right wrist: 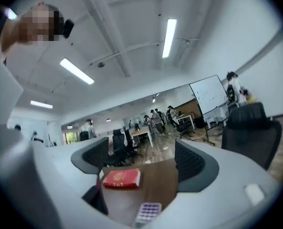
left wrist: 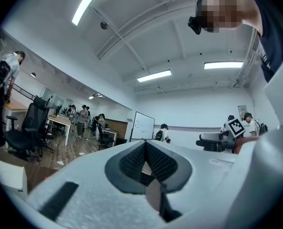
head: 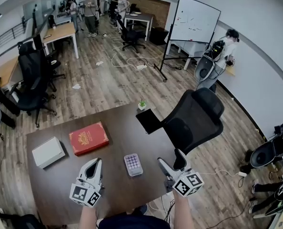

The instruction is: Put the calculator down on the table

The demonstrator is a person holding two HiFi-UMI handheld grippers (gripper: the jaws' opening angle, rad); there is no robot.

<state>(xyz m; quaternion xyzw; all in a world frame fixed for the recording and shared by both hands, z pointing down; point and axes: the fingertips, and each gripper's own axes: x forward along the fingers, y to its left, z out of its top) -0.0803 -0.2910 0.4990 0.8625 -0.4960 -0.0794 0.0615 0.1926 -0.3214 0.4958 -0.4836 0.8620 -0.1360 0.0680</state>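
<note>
The calculator [head: 133, 164] is laid flat on the table [head: 117, 142], keys up, between the two grippers. It is seen just to the left of the right gripper [head: 170, 160] and apart from it. That gripper is held level with its jaws spread wide, and nothing is gripped between them. The left gripper [head: 96, 165] is held level on the calculator's other side, with its jaws drawn together and empty. A red book [head: 88, 138] is seen beyond the left gripper, with a white box [head: 48, 151] further to its left. A black chair [head: 194, 118] is placed beyond the right gripper, off the table.
</note>
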